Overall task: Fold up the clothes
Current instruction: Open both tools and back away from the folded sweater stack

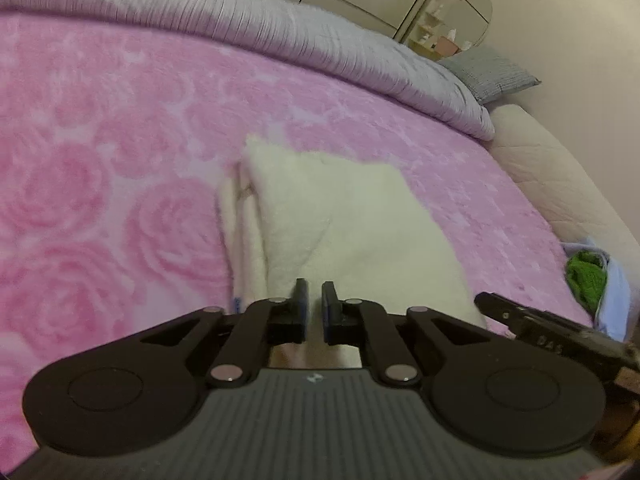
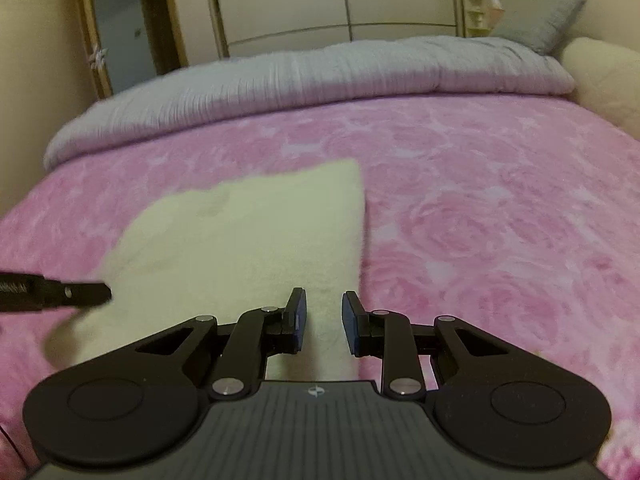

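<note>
1. The cream garment (image 1: 352, 224) is a fluffy, off-white piece with a soft pile. It lies folded into a rough rectangle on the pink rose-patterned blanket (image 1: 100, 160) that covers the bed.
2. In the left wrist view the top layer of the garment runs from a pointed far-left corner to a wider near edge. A diagonal crease crosses its middle.
3. Along its left side, thinner lower layers stick out from under the top layer. A small mark or tag shows there, too blurred to read.
4. In the right wrist view the same garment (image 2: 248, 240) has a straight right edge and a squared far-right corner. Its left edge is softer and blurred.
5. The left gripper (image 1: 315, 308) hangs just over the near edge of the garment. Its fingers are parted by a narrow gap with nothing held between them.
6. The right gripper (image 2: 324, 322) hovers over the near-right edge of the garment. Its fingers stand clearly apart and grasp nothing, and cream cloth shows through the gap.
7. Each gripper's tip shows at the edge of the other's view, close to the near edge of the garment.
8. A grey ribbed duvet (image 2: 320, 76) is bunched along the far side of the bed, with a grey pillow (image 1: 488, 74) at its far right.
9. A green item (image 1: 586, 276) lies at the right edge of the bed.
</note>
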`<state>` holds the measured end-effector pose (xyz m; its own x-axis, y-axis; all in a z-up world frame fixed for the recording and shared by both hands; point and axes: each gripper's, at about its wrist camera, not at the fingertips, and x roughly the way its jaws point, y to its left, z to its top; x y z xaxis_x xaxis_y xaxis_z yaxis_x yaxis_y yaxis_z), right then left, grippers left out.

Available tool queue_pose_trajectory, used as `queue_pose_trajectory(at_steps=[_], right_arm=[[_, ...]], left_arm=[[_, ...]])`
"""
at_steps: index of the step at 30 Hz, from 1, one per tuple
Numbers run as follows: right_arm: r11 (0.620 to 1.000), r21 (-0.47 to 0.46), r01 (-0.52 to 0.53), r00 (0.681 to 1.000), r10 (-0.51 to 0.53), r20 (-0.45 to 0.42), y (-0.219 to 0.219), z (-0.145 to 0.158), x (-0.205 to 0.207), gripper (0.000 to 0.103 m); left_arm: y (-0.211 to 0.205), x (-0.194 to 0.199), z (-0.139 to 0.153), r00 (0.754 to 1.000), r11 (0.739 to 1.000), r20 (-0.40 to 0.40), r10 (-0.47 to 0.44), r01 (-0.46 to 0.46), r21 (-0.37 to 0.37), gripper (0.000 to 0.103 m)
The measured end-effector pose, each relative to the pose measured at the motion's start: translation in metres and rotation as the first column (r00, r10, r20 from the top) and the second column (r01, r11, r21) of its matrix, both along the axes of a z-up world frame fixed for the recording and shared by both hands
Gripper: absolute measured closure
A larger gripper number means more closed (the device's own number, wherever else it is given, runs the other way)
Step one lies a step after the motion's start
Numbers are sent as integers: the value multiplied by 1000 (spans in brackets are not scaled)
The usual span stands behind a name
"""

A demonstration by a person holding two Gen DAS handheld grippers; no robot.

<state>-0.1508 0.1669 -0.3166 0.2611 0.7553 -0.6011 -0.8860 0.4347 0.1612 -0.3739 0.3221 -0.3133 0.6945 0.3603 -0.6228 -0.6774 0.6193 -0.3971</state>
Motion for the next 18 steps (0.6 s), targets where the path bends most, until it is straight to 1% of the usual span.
queue_pose_trajectory(at_steps=[1,2,4,6,8,10,12,13,15,16,17,18], right_arm=[[1000,17,0,1000,0,-4,-7,7,-3,74],[1000,30,-2,1000,2,-8,-13,14,-7,74],[999,36,-16,1000,17,-16,-23,19,-16,74],[1000,-9,-26,999,26,-21,-25,13,-22,74],[995,-91,-29,998,24,-58,-18,-5,-21,74],[994,-109,-26,998,20,-60,-16,-12,-21,71],[992,-125,-24,998,16,-64,-14,-16,-21,69],[992,-126,-22,997,12,-73,-15,-12,-21,66],[992,-125,-17,996,6,-88,-19,-3,-22,66],[992,-123,-14,996,4,-86,-24,2,-25,63],[993,-121,-12,996,1,-85,-29,6,-29,58],[992,-123,-7,997,-4,-82,-34,9,-32,46]], left_arm=[[-6,-1,6,1000,1000,-3,0,0,9,73],[-13,-1,11,1000,1000,-6,1,-1,19,71],[-23,0,7,999,1000,-39,-2,2,19,71],[-23,3,-6,994,1000,-109,27,-27,4,71],[-24,2,-10,991,999,-125,47,-48,-5,71],[-25,1,-14,989,998,-136,65,-67,-13,71],[-30,0,-7,985,997,-151,77,-79,-6,70],[-34,-1,-3,984,997,-161,82,-83,1,70],[-41,-4,3,981,996,-174,84,-84,9,69],[-46,-7,7,981,997,-176,81,-81,9,67],[-51,-10,10,981,997,-179,78,-77,9,66],[-57,-13,12,980,997,-185,77,-76,15,65]])
